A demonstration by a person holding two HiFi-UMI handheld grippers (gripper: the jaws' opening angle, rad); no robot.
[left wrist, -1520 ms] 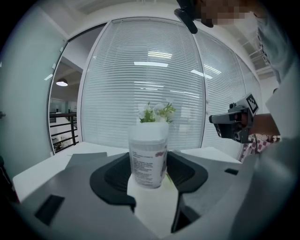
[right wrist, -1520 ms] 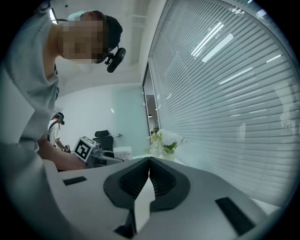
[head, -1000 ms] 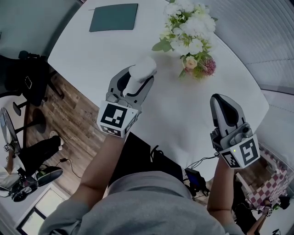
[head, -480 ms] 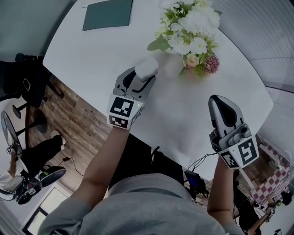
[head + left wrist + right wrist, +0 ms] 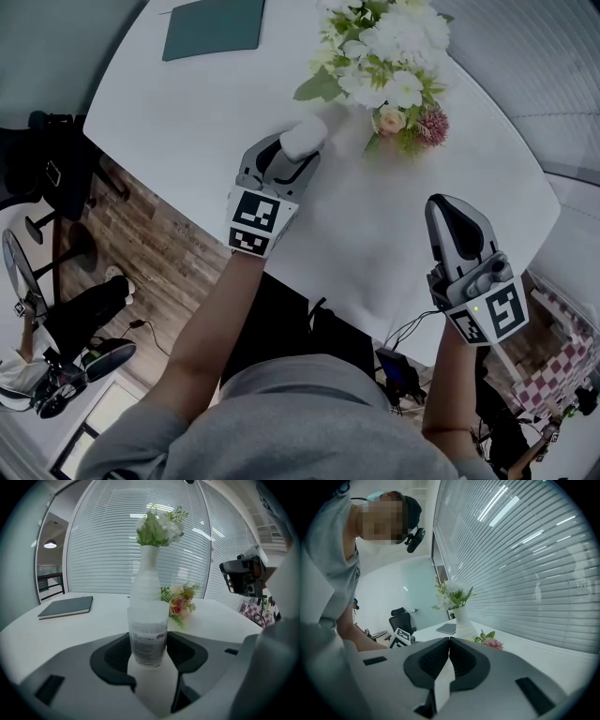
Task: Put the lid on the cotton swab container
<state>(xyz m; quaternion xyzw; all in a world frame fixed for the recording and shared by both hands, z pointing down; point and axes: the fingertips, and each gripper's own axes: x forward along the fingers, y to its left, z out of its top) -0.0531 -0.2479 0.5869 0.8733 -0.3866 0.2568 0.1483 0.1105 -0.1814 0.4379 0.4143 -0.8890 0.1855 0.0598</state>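
My left gripper [image 5: 296, 155] is shut on the cotton swab container [image 5: 302, 138], a pale translucent cylinder with a printed label. It holds the container upright above the white table [image 5: 178, 112], just short of the flowers. In the left gripper view the container [image 5: 148, 637] stands between the two dark pads, with its top in front of the vase. I see no separate lid in any view. My right gripper [image 5: 450, 214] hovers over the table's near right edge; its jaws [image 5: 449, 641] are shut with nothing between them.
A white vase of white flowers [image 5: 389, 52] stands at the back, with a small pink posy [image 5: 414, 131] lying beside it. A dark green notebook [image 5: 214, 26] lies far left. An office chair [image 5: 56, 169] stands on the wooden floor at the left.
My left gripper has carried the container forward and slightly right, closer to the flowers. The right gripper has barely moved.
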